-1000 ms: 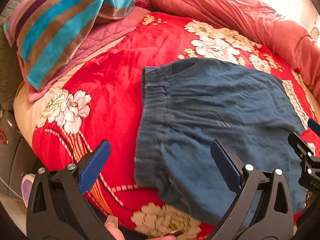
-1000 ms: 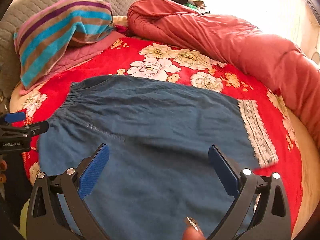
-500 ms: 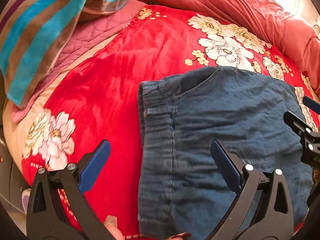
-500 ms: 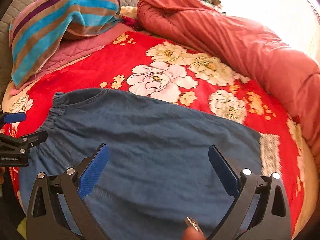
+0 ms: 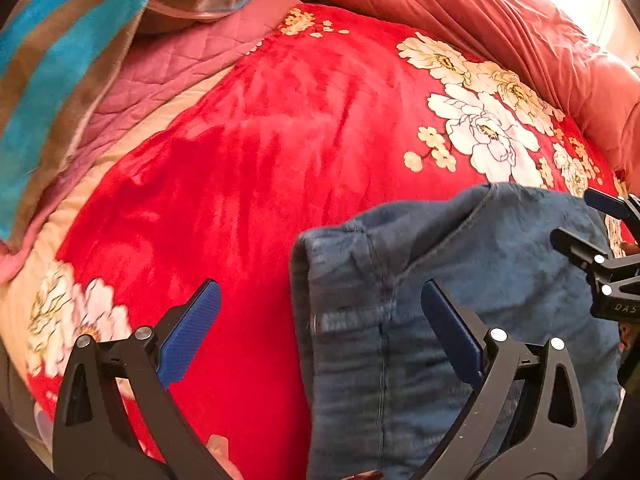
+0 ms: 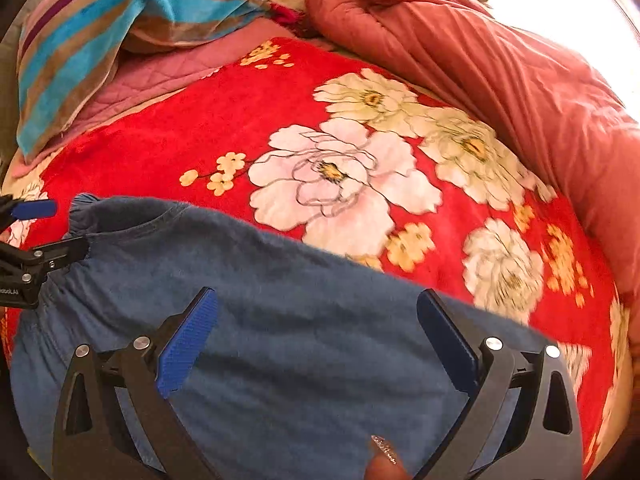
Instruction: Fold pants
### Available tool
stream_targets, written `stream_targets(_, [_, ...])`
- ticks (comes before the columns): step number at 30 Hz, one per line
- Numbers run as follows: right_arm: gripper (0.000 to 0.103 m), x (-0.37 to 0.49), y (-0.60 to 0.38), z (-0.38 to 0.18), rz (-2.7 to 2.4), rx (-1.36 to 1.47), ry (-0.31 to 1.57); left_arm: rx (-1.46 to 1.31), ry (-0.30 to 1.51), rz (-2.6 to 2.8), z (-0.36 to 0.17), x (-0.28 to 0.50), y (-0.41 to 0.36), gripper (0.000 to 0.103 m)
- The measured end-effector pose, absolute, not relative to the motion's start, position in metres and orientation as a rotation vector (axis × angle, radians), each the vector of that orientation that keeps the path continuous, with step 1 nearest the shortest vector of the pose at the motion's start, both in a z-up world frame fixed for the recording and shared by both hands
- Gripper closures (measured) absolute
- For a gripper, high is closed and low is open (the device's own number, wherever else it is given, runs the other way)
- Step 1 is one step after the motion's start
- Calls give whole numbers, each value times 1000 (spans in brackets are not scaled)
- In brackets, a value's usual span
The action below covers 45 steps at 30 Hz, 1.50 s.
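Both wide open, the left hand-held gripper [image 5: 320,330] and right hand-held gripper [image 6: 318,334] hover over the pants [image 6: 288,320] on the bed [image 6: 168,160]; a one-layer pinch risks a crooked fold.

Both views look forward and down, close over the pants [image 5: 460,300] on the bed [image 5: 260,152]. The left wrist view sits at the waistband end, the pants filling its lower right. The right wrist view sits over the leg part, the pants [image 6: 300,320] filling its lower half. Both share the pants, the bed's flowers beyond them, and the striped towel [image 6: 120,12] farther back; each catches the other hand-held gripper at its edge.
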State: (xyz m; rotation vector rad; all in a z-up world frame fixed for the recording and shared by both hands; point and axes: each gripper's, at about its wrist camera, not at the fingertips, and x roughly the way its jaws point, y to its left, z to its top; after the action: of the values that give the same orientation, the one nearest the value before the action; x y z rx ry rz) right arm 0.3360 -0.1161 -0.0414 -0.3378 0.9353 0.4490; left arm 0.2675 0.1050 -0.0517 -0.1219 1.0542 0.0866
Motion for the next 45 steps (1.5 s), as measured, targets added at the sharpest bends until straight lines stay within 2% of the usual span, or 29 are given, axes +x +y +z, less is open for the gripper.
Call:
stream_targets(3, [4,347,-107,-47,488,-373,942,-114,1044,71,-56,277,105,11])
stream_targets(6, [4,357,-99,-55,502,-426,944,-72,1043,44,-60,285,100,32])
stream_targets(7, [4,359,-97,-57,504,-437,948,-68,1046,25,-61,286,99,49])
stream_targets(8, [4,362,-95,-60,509,-448,951,-77,1043,8,-62,285,98,58])
stream_targets(9, [4,364,-94,-62,515,-458,949,-69,1030,16,-61,283,97,60])
stream_targets(10, [4,364,-93,-63,520,-466,948,-52,1015,19,-59,280,96,68])
stream_targets(11, [4,365,-92,-65,530,-474,944,-37,1001,22,-57,278,94,71])
stream_targets(13, [4,366,-90,-66,545,-484,942,-44,972,6,-50,271,93,75])
stream_targets(17, [6,362,-83,-67,592,-523,929,-54,893,-21,-27,252,86,75])
stream_targets(18, [9,360,-81,-67,601,-536,923,-59,874,-33,-21,246,85,75])
stream_targets(19, [14,358,-80,-67,610,-543,918,-60,868,-38,-19,244,83,75])
stream_targets(22, [46,352,-74,-68,663,-540,919,-50,864,-44,-17,236,75,76])
stream_targets(24, [56,344,-72,-66,683,-527,913,-29,867,-37,-19,231,71,76])
stream_targets(28, [69,328,-76,-60,681,-472,895,-11,859,-23,-19,221,67,76])
stream_targets(30, [80,316,-80,-53,686,-435,880,-4,848,-21,-16,213,66,76])
stream_targets(33, [85,292,-94,-36,709,-352,826,-4,836,-21,-13,203,66,76])
stream_targets(45, [87,179,-144,4,732,-113,736,-21,778,-79,4,147,57,76])
